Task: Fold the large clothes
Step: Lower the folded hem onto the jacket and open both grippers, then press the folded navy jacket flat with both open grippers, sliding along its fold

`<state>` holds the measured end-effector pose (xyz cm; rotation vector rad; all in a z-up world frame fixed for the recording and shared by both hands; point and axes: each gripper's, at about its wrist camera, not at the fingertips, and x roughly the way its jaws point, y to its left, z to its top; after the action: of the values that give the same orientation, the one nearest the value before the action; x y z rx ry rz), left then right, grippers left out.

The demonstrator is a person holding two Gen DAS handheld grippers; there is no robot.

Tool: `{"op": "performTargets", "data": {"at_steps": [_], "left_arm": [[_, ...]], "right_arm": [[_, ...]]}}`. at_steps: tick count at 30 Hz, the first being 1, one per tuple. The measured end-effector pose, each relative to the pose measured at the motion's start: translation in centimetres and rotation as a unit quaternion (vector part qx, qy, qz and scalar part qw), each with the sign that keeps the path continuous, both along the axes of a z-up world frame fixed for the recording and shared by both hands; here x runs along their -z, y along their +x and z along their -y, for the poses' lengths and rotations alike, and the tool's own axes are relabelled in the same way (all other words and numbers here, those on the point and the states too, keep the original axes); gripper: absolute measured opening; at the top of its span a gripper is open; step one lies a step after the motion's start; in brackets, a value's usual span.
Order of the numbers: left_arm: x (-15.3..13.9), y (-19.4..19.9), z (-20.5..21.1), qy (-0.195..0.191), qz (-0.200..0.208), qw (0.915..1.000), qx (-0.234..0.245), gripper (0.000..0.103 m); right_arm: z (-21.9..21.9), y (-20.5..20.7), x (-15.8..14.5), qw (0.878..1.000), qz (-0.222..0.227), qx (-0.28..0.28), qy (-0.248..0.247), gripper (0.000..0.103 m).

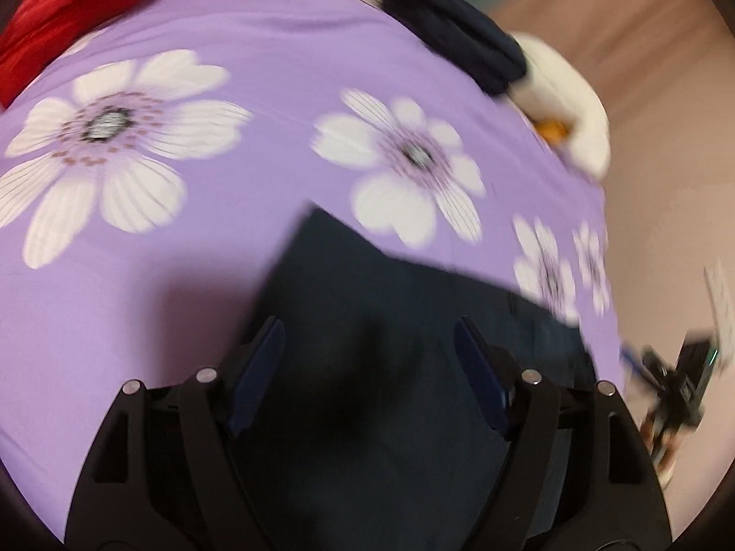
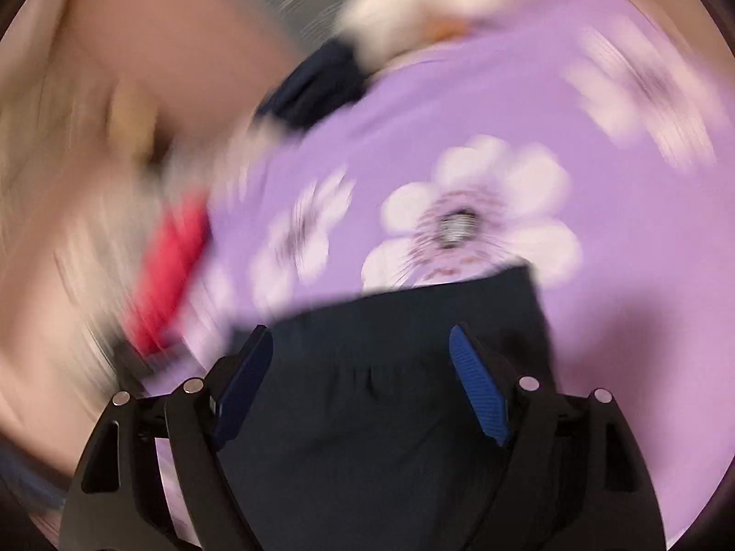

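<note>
Hovering both tools over the dark garment (image 1: pixel 367 344) on the bed (image 1: pixel 183 275)

We've got left tool (image 1: pixel 370 353) and right tool (image 2: pixel 363 358) spread wide, nothing pinched, cloth directly beneath each; too blurry to judge its long axis.

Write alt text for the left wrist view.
The open left gripper hovers over a dark navy garment lying on a purple sheet with white flowers. Beyond lie a dark folded garment, something white and red fabric.
</note>
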<state>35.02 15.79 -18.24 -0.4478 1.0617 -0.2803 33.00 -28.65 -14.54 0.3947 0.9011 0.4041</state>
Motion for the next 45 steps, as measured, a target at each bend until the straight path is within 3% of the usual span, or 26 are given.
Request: {"op": "performTargets", "data": {"at_steps": [2,3,6,8,12,15,16,18,21,25,27,29,31,33,35,37,39,40,43,45], "left_arm": [[0.4,-1.0,2.1,0.008,0.002,0.9994,0.034,0.079],[0.8,-1.5,3.0,0.012,0.001,0.9988,0.048,0.079],[2.2,-2.3,4.6,0.024,-0.006,0.997,0.073,0.079],[3.1,-2.6,4.8,0.04,-0.013,0.9961,0.077,0.079],[3.5,-2.8,4.4,0.029,-0.01,0.9963,0.08,0.08],[3.6,-2.6,4.2,0.018,-0.01,0.9968,0.077,0.081],[3.6,-2.6,4.2,0.015,-0.01,0.9969,0.076,0.081],[3.7,-2.4,4.2,0.012,-0.009,0.9971,0.074,0.081],[3.4,-2.1,4.4,0.013,-0.004,0.9977,0.066,0.081],[3.0,-0.8,4.5,0.036,0.012,0.9986,0.036,0.081],[3.0,0.1,4.5,0.054,0.019,0.9981,0.023,0.082],[3.4,1.1,4.5,0.071,0.016,0.9973,0.013,0.082],[3.6,1.8,4.4,0.074,0.012,0.9971,0.009,0.082],[3.5,1.9,4.5,0.076,0.01,0.997,0.012,0.082],[3.1,1.7,4.6,0.072,0.012,0.9971,0.023,0.082],[2.5,1.1,4.8,0.065,0.015,0.997,0.039,0.082],[2.1,0.4,5.2,0.059,0.021,0.9964,0.057,0.082],[1.9,0.1,5.5,0.059,0.023,0.9959,0.065,0.082],[1.4,-1.4,7.0,0.041,0.022,0.9917,0.12,0.082],[1.3,-2.5,8.8,0.043,0.026,0.9854,0.162,0.082]], "right_arm": [[-6.1,0.4,-0.1,0.989,0.028,-0.101,-0.1,0.073],[-9.6,0.6,0.2,0.975,0.045,-0.157,-0.153,0.072],[-15.8,1.4,1.8,0.932,0.076,-0.247,-0.253,0.066],[-17.6,2.4,2.7,0.917,0.079,-0.277,-0.278,0.061],[-19.1,4.9,4.5,0.902,0.06,-0.315,-0.289,0.054],[-19.4,6.1,6.2,0.892,0.015,-0.339,-0.299,0.024],[-19.4,6.2,6.5,0.889,0.008,-0.344,-0.302,0.009],[-19.4,5.6,6.5,0.885,0.011,-0.352,-0.303,0.006],[-19.5,4.2,5.0,0.882,0.063,-0.341,-0.32,0.004],[-19.8,5.2,3.1,0.881,0.132,-0.277,-0.361,0.004],[-20.4,6.4,3.9,0.88,0.124,-0.267,-0.372,0.004],[-21.3,7.2,6.0,0.871,0.109,-0.268,-0.396,0.003],[-21.6,7.5,7.4,0.872,0.094,-0.267,-0.399,0.003],[-21.2,7.6,7.9,0.881,0.087,-0.258,-0.386,0.004],[-20.3,7.7,7.3,0.898,0.08,-0.248,-0.356,0.005],[-19.1,7.7,5.8,0.916,0.078,-0.224,-0.323,0.015],[-17.0,7.3,3.6,0.941,0.079,-0.193,-0.265,0.017],[-16.3,7.0,2.9,0.947,0.083,-0.188,-0.249,0.018],[-14.2,5.2,1.4,0.953,0.077,-0.195,-0.218,0.021],[-14.1,3.3,1.9,0.946,0.058,-0.234,-0.216,0.021]]}}
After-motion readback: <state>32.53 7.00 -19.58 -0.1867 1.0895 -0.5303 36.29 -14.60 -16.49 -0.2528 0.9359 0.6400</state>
